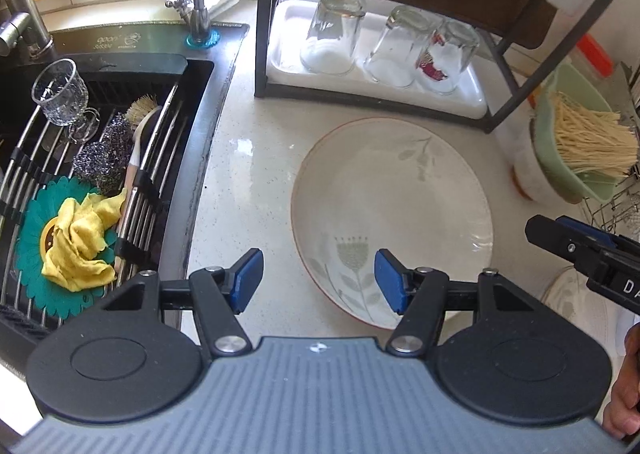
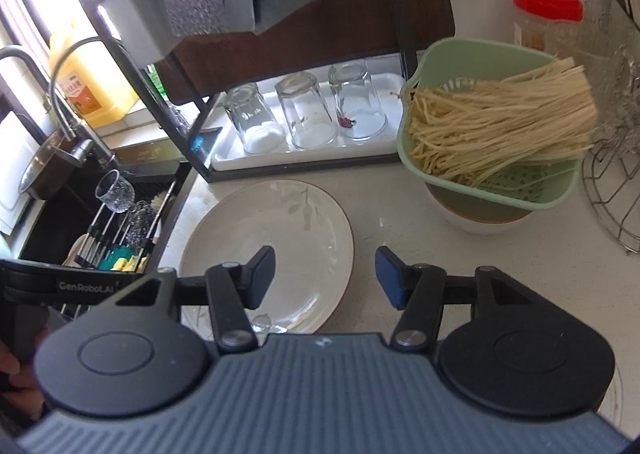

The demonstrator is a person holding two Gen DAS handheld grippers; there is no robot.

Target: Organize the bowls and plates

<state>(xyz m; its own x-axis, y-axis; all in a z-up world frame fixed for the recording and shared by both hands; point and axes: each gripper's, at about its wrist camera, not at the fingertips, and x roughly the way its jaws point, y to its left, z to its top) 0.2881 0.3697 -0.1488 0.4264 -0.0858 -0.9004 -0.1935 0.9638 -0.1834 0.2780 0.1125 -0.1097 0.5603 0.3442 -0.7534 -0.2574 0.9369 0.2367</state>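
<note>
the plate [image 1: 394,210] is lying flat on the pale counter [image 1: 248,190] at the centre of the left wrist view, with bare counter showing between its left rim and the sink edge [image 1: 218,122], and the dark rack frame [image 1: 276,50] standing just beyond its far rim. to the plate's right the green strainer of noodles [image 2: 492,134] is sitting on a white bowl [image 2: 476,220]. the left gripper [image 1: 318,280] is pointing steeply down over the plate's near edge, jaws apart and grasping nothing. the right gripper [image 2: 325,276] is tilting down at the plate's right rim, also released and empty. three glasses [image 2: 308,114] are standing upside down on the white tray [image 2: 248,163].
</note>
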